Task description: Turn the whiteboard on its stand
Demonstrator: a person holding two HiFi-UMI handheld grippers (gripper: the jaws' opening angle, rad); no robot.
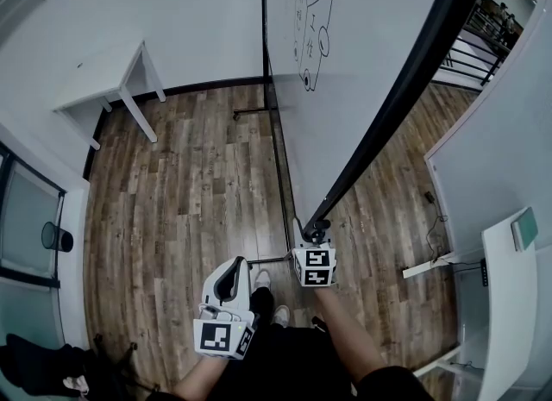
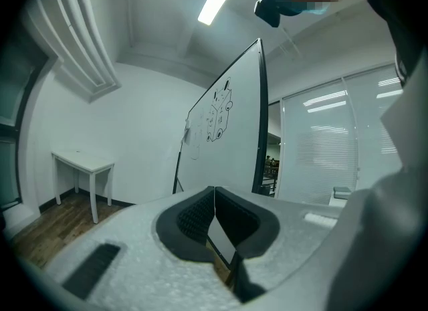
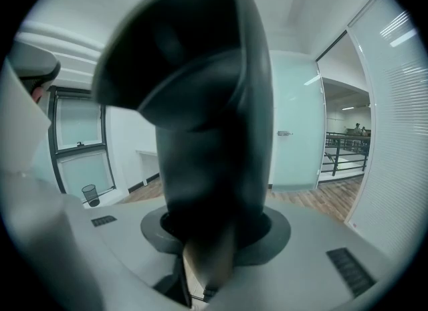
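The whiteboard (image 1: pixel 362 37) stands tilted on its stand, with a marker drawing near its top and a black frame (image 1: pixel 405 80) along its edge. My right gripper (image 1: pixel 316 237) is at the frame's lower end. In the right gripper view the dark frame (image 3: pixel 207 136) fills the space between the jaws, and the right gripper (image 3: pixel 214 239) is shut on it. My left gripper (image 1: pixel 235 266) hovers lower left, apart from the board, with nothing in it. In the left gripper view its pads meet at the left gripper (image 2: pixel 214 192), and the whiteboard (image 2: pixel 221 136) stands ahead.
The stand's thin black legs (image 1: pixel 280 184) run along the wooden floor under the board. A white table (image 1: pixel 103 84) is at the far left wall, a bin (image 1: pixel 56 237) by the glass at left. A white desk (image 1: pixel 509 304) and a cable (image 1: pixel 431 218) are at right.
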